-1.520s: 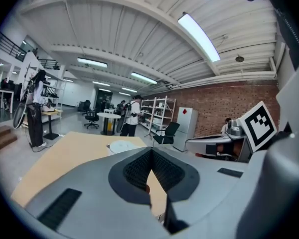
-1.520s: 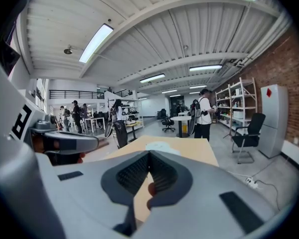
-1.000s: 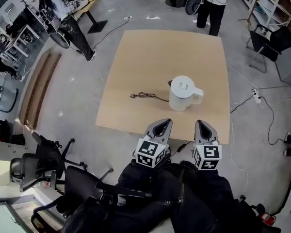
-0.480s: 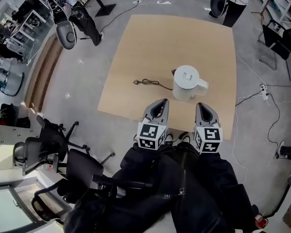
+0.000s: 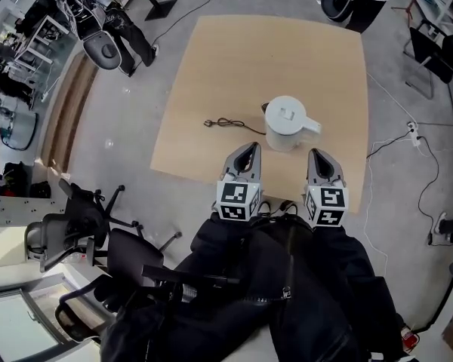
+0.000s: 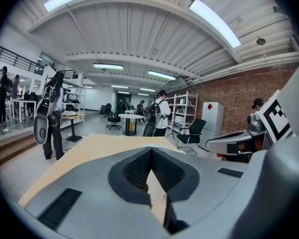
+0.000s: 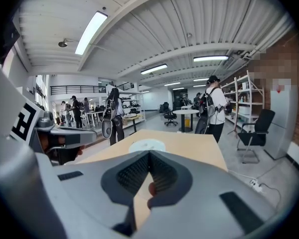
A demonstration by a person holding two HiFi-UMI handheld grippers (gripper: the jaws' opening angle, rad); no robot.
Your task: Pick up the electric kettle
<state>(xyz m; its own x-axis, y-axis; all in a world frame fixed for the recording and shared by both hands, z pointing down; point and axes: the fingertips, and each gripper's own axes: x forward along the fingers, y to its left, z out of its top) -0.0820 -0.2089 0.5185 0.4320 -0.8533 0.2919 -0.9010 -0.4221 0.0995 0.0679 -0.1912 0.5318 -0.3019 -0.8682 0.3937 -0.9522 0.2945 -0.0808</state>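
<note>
On the tabletop: kettle, upright, ungrasped. Left gripper, right gripper: fingers closed, empty. Kettle could be toppled if approached unopened.

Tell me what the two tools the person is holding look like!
The left tool and the right tool are both smooth grey shells that narrow to a point, with dark ribbed pads inside. Each has a cube at its back, covered in black-and-white square markers. The person wears dark clothing.
</note>
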